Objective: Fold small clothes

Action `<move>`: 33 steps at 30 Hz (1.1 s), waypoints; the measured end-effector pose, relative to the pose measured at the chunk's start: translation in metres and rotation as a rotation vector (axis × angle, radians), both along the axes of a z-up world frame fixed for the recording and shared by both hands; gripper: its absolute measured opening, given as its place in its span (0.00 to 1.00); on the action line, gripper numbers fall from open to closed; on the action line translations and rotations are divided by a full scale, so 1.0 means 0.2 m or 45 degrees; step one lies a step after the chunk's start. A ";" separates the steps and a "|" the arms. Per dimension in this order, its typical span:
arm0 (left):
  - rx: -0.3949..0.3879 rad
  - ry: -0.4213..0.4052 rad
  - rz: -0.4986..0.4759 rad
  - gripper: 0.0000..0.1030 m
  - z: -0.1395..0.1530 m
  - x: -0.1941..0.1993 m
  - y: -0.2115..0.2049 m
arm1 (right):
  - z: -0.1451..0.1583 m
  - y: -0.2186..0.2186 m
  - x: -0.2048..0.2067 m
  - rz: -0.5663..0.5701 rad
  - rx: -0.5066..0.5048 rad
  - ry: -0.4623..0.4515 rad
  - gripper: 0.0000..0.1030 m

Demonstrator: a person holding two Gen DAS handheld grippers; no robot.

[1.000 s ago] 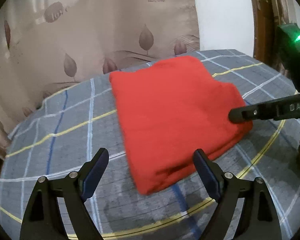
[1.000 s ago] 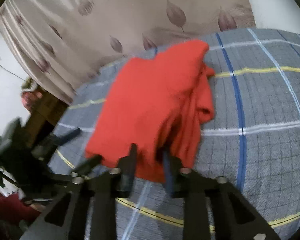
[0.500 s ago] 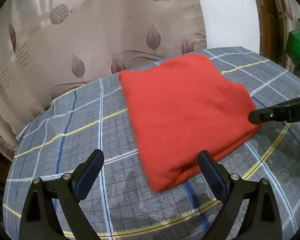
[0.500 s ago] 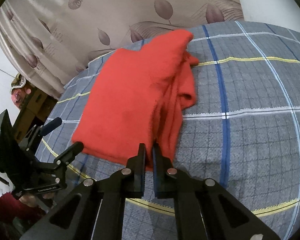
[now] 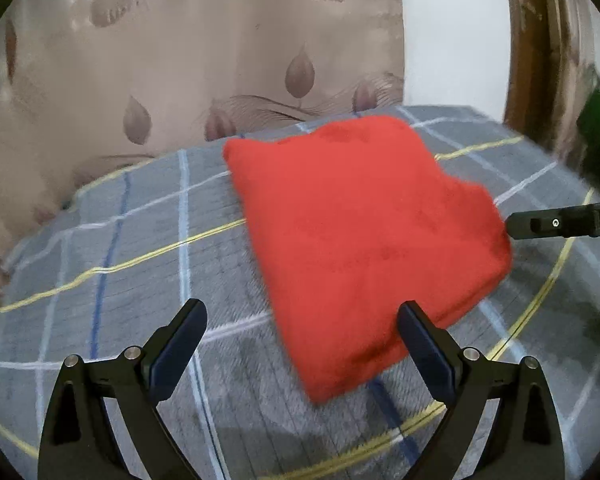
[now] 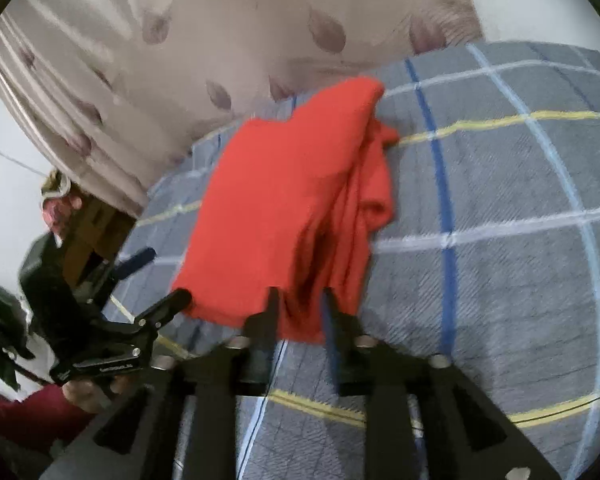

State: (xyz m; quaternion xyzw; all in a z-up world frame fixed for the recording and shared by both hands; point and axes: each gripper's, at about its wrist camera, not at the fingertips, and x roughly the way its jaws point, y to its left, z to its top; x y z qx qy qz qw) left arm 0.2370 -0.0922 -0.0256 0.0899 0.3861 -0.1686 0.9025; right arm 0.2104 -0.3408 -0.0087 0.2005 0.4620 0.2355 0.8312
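In the left wrist view, a red garment [image 5: 364, 248] is seen lying folded into a rough rectangle on a bench [image 5: 112, 248] covered with a grey plaid cloth of blue, white and yellow lines. The left gripper [image 5: 302, 344] is held low over the near edge of the cloth, its jaws spread wide and empty, with the garment's near corner lying between and ahead of them. A dark finger of the other tool is seen reaching in from the right to the garment's right edge. In the right wrist view, the right gripper [image 6: 300, 312] is seen at the garment's near edge, where loose layers bunch and hang in ridges; its jaws are parted by a narrow gap with red fabric in it, though whether the cloth is actually pinched cannot be told, as the frame is blurred. The left tool is seen at the left, held in a hand [image 6: 88, 394]. The step in hand is judged to be a tidying of the fold; it would be done well if all the loose layers were gathered together, kept low and laid flush with the upper edge, so that no ridge is left. Behind the bench a beige curtain [image 5: 180, 60] printed with leaves and lettering is hung, with a white wall and a brown wooden frame to its right.
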 end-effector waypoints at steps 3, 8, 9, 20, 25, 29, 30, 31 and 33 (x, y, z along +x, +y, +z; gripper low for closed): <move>-0.156 0.089 -0.030 0.93 0.02 0.16 0.10 | 0.04 -0.07 0.11 -0.035 -0.007 -0.028 0.65; -0.410 0.264 -0.055 0.93 -0.05 0.46 0.23 | -0.03 -0.12 0.38 -0.015 -0.006 0.035 0.65; -0.480 0.315 -0.068 0.93 -0.07 0.53 0.26 | -0.05 -0.12 0.43 -0.010 0.000 0.056 0.65; -1.009 0.708 -0.336 0.93 -0.23 0.87 0.28 | -0.21 -0.03 0.69 0.174 0.119 0.177 0.65; -1.002 0.717 -0.438 0.93 -0.24 0.91 0.19 | -0.25 0.05 0.73 0.313 0.267 0.231 0.66; -0.995 0.672 -0.438 0.93 -0.23 0.90 0.17 | -0.25 0.13 0.74 0.352 0.324 0.224 0.71; -0.971 0.654 -0.435 0.93 -0.23 0.89 0.16 | -0.25 0.15 0.74 0.341 0.326 0.217 0.71; -0.946 0.634 -0.431 0.93 -0.23 0.88 0.15 | -0.25 0.16 0.74 0.327 0.321 0.213 0.71; -0.859 0.592 -0.410 0.90 -0.23 0.85 0.12 | -0.25 0.18 0.73 0.295 0.290 0.212 0.65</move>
